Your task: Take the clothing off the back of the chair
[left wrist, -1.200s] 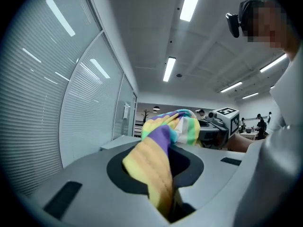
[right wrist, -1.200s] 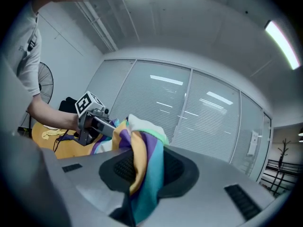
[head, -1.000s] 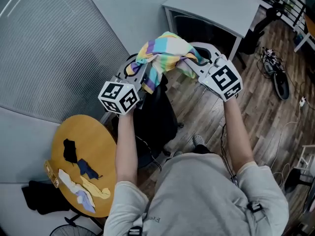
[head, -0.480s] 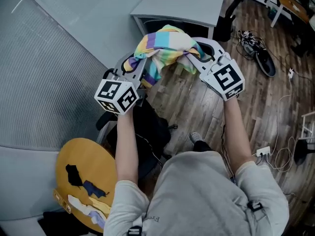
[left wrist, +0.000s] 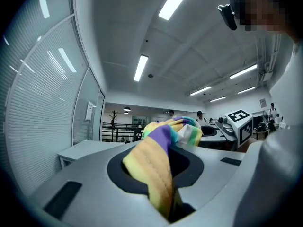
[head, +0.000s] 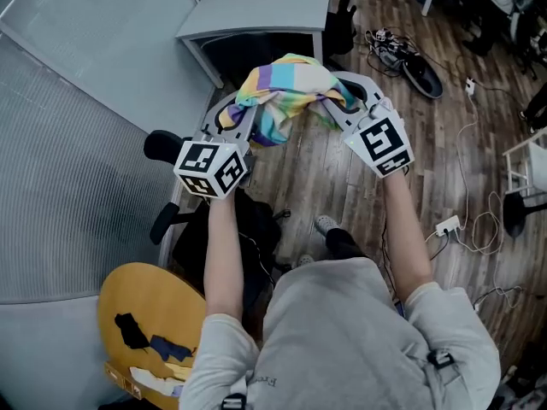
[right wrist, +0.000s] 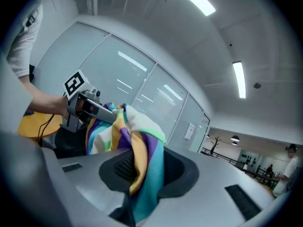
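Note:
A garment striped in yellow, purple, teal and white [head: 286, 92] hangs bunched in the air between both grippers, over the wooden floor. My left gripper [head: 238, 120] is shut on its left end, and the cloth [left wrist: 158, 164] runs out from between the jaws in the left gripper view. My right gripper [head: 338, 102] is shut on the right end, where the fabric [right wrist: 142, 160] drapes over the jaws. The black office chair [head: 218, 237] stands below and left of the garment, apart from it.
A grey desk [head: 256, 7] stands just beyond the garment. A round yellow table [head: 141, 314] with several small clothes is at lower left, by a glass wall with blinds [head: 77, 143]. Cables and a power strip [head: 449, 225] lie on the floor at right.
Both grippers have carried the garment sideways off the black chair, which now sits lower left of it. The view has swung, the desk sliding left. Both grips are unchanged.

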Motion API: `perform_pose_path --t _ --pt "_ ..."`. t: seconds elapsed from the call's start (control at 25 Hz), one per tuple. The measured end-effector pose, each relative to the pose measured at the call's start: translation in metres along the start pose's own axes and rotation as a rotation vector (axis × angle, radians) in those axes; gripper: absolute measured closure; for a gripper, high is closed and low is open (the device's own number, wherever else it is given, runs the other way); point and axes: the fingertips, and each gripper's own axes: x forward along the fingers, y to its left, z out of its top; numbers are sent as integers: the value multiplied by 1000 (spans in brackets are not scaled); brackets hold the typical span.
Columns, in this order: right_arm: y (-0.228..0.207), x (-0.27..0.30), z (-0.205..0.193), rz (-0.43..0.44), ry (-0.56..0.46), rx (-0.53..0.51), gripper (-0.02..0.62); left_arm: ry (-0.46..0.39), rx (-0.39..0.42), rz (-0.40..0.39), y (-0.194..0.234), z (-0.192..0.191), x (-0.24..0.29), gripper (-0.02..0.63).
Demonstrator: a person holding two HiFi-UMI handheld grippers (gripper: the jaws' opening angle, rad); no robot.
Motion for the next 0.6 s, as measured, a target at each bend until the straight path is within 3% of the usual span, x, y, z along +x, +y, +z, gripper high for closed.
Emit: perform_pose_path --t 0.28,0.6 --pt "44 -50 -50 -65 166 -30 489 71 -98 -29 -41 -72 -16 515" --pt "93 -108 -113 -121 279 82 490 160 -171 -59 -94 -147 -36 515"
